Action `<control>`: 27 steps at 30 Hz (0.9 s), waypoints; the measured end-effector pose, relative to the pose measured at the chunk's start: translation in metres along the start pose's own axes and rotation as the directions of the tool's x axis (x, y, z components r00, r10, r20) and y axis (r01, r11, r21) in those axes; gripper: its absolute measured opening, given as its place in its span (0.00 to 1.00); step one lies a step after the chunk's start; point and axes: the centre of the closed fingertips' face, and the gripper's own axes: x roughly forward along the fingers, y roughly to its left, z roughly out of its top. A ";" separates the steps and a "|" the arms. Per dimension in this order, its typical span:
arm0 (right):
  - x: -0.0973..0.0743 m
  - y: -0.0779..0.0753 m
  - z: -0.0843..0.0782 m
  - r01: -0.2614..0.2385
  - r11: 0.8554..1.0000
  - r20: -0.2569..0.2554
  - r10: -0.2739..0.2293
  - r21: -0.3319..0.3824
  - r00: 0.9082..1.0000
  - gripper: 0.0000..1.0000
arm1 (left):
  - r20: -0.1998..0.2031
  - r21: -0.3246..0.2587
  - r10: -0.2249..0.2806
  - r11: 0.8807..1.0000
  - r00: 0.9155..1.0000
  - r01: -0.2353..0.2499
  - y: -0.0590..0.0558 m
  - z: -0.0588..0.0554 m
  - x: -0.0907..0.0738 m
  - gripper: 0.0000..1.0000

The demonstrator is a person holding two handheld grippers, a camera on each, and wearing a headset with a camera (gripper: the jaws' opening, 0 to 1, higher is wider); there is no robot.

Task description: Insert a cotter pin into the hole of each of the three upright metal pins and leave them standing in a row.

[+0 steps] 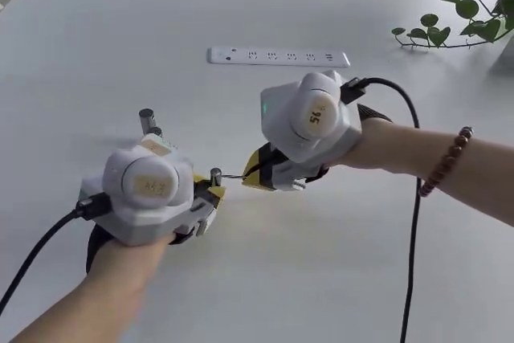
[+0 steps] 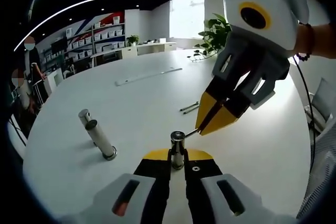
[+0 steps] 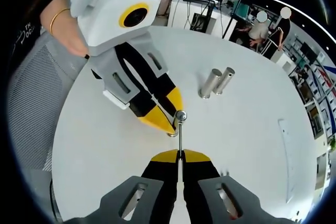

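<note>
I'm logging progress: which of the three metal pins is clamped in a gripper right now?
The metal pin between the left gripper's jaws, with the right gripper's cotter pin at its head. The other two pins stand free together, off to the side.

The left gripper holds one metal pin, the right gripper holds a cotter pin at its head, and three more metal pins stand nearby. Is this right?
Not quite: the left gripper view shows two more metal pins standing nearby, not three. The rest holds: the left gripper holds one metal pin and the right gripper holds a cotter pin at its head.
</note>
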 end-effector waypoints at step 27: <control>-0.004 -0.001 0.009 0.006 1.000 0.003 -0.006 -0.030 1.000 0.00 | -0.014 -0.006 -0.006 1.000 1.000 0.006 0.001 -0.003 0.003 0.07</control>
